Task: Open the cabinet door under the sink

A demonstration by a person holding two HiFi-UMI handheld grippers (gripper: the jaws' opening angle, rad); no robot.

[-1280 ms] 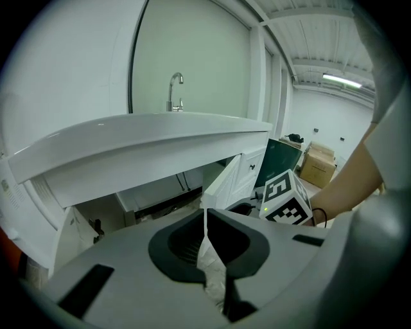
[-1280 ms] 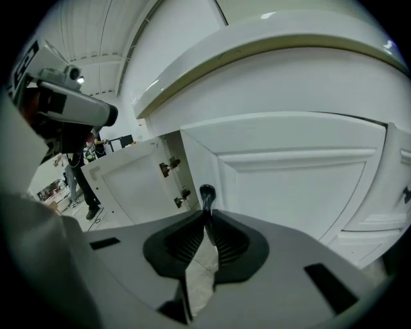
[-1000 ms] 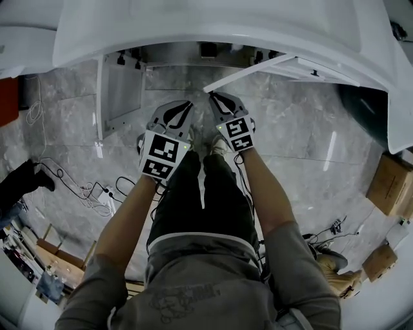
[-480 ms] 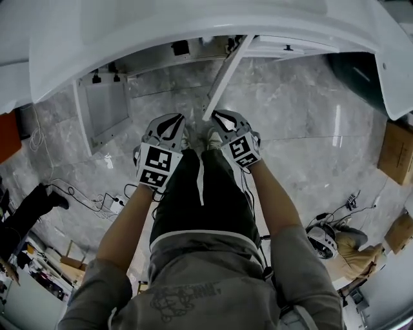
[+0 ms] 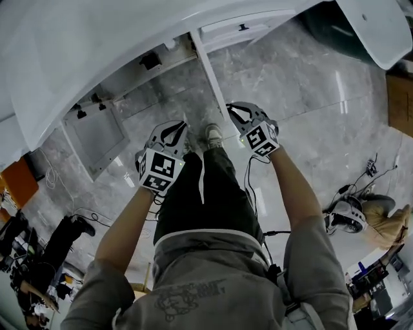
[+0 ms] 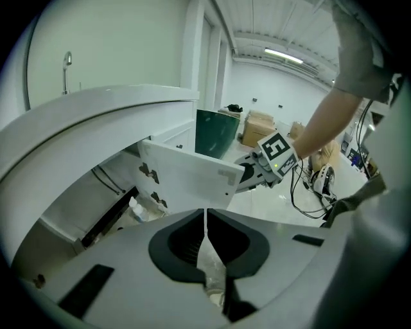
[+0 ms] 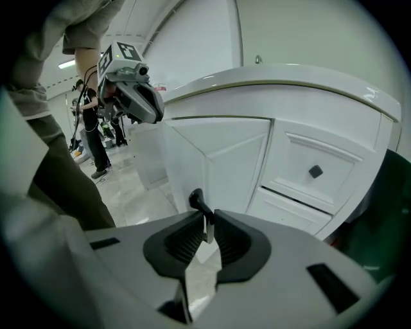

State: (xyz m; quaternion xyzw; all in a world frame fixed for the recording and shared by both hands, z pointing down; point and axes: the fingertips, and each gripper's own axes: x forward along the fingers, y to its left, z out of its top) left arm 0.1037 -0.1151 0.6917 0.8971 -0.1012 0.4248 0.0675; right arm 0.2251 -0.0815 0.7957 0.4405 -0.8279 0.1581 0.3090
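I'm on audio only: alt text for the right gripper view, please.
The right gripper is shut on the black handle of the white door under the counter. Drawers with a black knob sit to the right; the left gripper hangs at upper left.

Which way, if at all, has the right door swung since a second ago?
Yes. The right door has swung further open, away from the cabinet front, now roughly square to it.
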